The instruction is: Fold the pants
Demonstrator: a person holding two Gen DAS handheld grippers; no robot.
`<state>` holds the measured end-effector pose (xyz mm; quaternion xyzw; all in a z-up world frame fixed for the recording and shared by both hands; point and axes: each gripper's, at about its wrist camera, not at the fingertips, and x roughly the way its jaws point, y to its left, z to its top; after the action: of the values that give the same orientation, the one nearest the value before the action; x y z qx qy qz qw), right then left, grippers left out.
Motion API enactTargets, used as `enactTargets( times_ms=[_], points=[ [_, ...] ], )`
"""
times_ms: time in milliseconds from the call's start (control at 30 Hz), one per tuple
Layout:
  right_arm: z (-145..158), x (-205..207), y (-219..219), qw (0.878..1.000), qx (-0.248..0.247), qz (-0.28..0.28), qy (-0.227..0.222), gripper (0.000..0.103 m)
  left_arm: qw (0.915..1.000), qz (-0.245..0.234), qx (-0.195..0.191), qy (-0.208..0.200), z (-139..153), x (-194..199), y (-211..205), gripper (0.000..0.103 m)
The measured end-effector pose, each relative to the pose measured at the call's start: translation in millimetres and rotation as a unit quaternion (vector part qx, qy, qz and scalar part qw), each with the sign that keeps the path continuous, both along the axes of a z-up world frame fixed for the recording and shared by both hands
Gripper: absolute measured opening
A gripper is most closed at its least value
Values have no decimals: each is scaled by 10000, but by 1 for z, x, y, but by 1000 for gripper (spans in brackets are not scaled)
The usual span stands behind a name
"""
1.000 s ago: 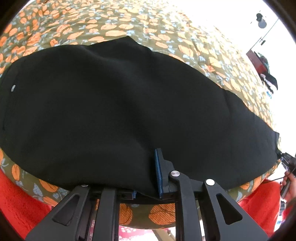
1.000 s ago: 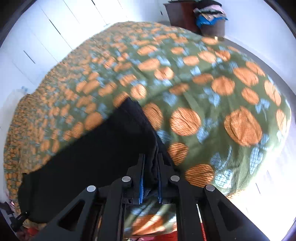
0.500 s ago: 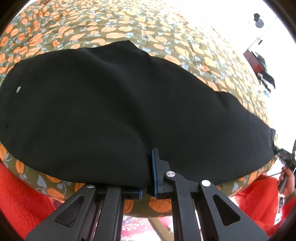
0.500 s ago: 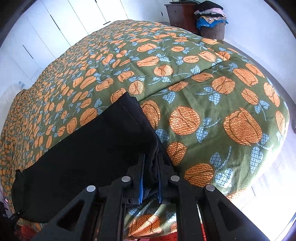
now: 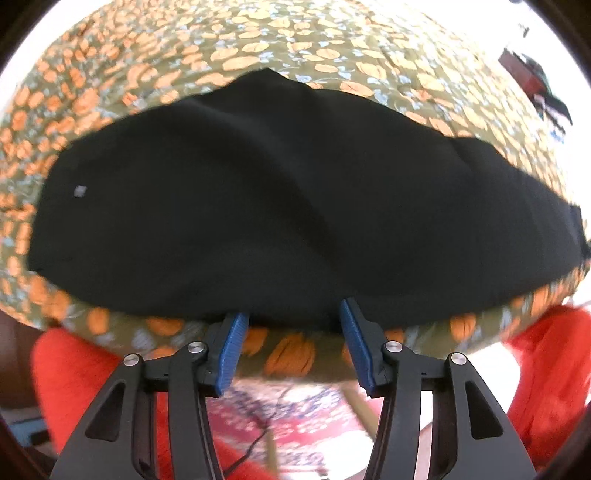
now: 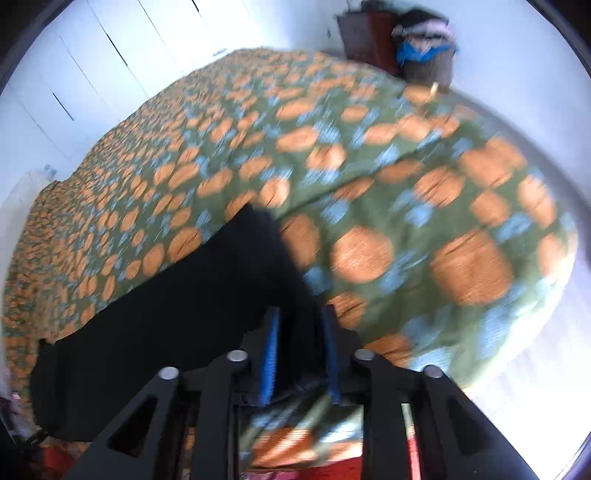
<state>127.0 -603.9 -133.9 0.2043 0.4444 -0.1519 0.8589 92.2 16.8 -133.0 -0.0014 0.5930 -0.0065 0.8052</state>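
Observation:
Black pants (image 5: 277, 203) lie flat in a long folded band across the green bedspread with orange tulips (image 5: 295, 37). My left gripper (image 5: 294, 314) hangs just off the pants' near edge. Its jaws are opening, the blue pads stand wide apart, and nothing is pressed between them. In the right wrist view, which is blurred, the pants (image 6: 166, 325) run off to the left over the bedspread (image 6: 406, 221). My right gripper (image 6: 301, 325) is at their end. Its jaws are opening too, with black cloth still loose between the pads.
The bed's near edge falls away under both grippers. A person's red clothing (image 5: 74, 369) flanks the left gripper above a patterned rug (image 5: 295, 424). A laundry basket (image 6: 424, 48) and a dark cabinet (image 6: 362, 33) stand at the far wall, with white wardrobe doors (image 6: 74, 74) on the left.
Both grippers were shut on the pants' edge and their jaws have now parted. The left one has let the cloth go and pulled back a little. The right one has risen slightly.

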Motion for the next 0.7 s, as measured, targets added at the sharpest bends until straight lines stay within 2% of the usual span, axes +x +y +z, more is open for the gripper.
enactTargets(
  times_ms=[67,133,200,233,267,333,367,400,433,467,500,533,567,633,700],
  points=[
    [17,-8,-5,9999,-82,-15,-148,31,9994,-108,222,-222,18,-10,-3,54],
    [31,-7,1,9989,20,364,-295,31,9974,-249,348,-572,34,-12,-11,57],
    [29,2,9,9940,508,912,-330,31,9940,-424,304,-965,45,-6,-23,66],
    [19,12,16,9882,831,1278,-161,30,9920,-536,215,-1121,45,2,-32,67],
    [11,17,19,9865,862,1394,35,30,9907,-632,159,-1193,42,8,-38,69],
    [-17,31,18,9857,520,1426,738,29,9898,-857,154,-1127,24,26,-55,69],
    [-23,32,11,9874,418,1327,750,21,9909,-936,281,-928,8,38,-64,68],
    [-19,30,2,9911,436,1129,554,20,9920,-944,387,-744,-6,49,-66,59],
    [-12,26,-5,9942,424,902,402,26,9931,-903,441,-608,-15,55,-67,53],
    [1,17,-13,9969,468,614,146,38,9948,-800,336,-533,-19,57,-66,49],
    [9,11,-16,9964,604,588,-48,45,9956,-739,206,-545,-18,56,-63,52],
    [15,5,-18,9948,778,618,-224,61,9958,-688,30,-598,-14,53,-59,54],
    [18,0,-21,9931,930,654,-284,67,9955,-664,-32,-669,-11,49,-56,60],
    [10,-8,-30,9894,1349,531,-78,67,9948,-659,20,-775,-4,45,-57,61],
    [-5,-19,-40,9786,2053,133,31,67,9941,-653,-1,-869,4,41,-55,61]
  ],
)
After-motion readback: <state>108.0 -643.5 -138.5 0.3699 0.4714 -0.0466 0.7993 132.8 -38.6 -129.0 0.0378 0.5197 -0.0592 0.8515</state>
